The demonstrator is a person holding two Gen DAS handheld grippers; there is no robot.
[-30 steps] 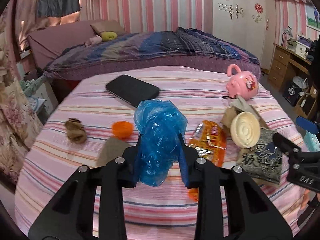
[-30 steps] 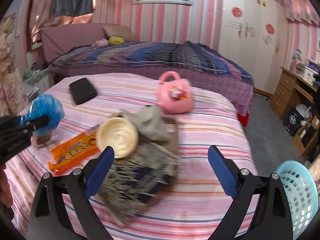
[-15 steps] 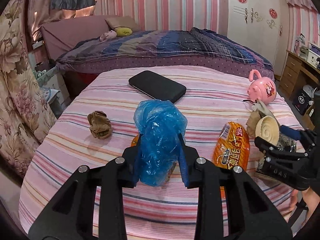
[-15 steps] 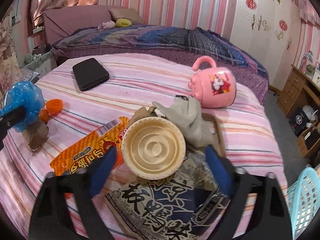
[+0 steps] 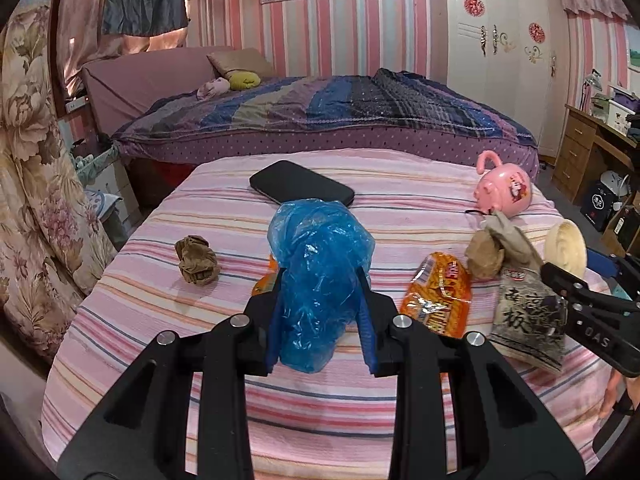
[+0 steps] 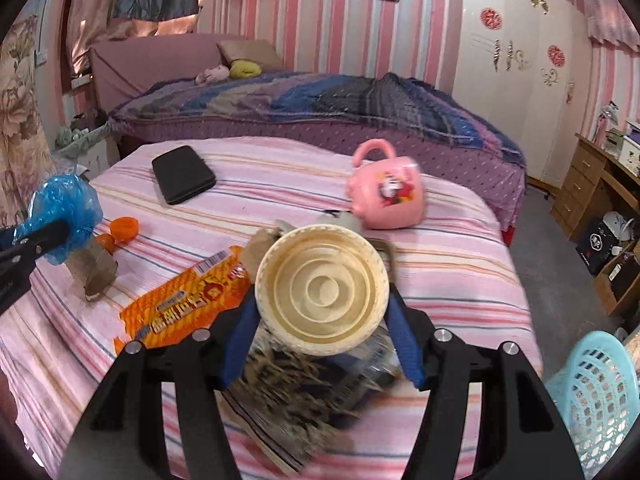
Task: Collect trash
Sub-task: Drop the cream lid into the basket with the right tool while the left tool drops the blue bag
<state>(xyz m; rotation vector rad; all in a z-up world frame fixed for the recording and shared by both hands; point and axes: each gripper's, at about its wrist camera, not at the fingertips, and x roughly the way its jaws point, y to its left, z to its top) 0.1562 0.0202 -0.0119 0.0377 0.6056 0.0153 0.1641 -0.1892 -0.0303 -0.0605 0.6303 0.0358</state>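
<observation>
My left gripper point(image 5: 322, 312) is shut on a crumpled blue plastic bag point(image 5: 318, 264), held above the striped table; it also shows in the right wrist view point(image 6: 60, 216). My right gripper point(image 6: 322, 316) is shut on a cream round lid point(image 6: 322, 286), lifted over a dark printed wrapper point(image 6: 304, 392). The lid also shows in the left wrist view point(image 5: 566, 246). An orange snack wrapper point(image 5: 440, 296) point(image 6: 180, 308), a brown paper ball point(image 5: 197, 259), a folded brown card point(image 6: 94, 266) and orange caps point(image 6: 124, 228) lie on the table.
A black phone point(image 5: 300, 188) and a pink pig mug point(image 6: 386, 196) sit at the table's far side. A light blue basket point(image 6: 592, 392) stands on the floor at the right. A bed point(image 5: 320, 120) lies behind; a wooden desk point(image 5: 588, 152) is right.
My right gripper moved in over the cream lid, shut on it and lifted it. My left gripper, still holding the blue bag, drew back and swung left.
</observation>
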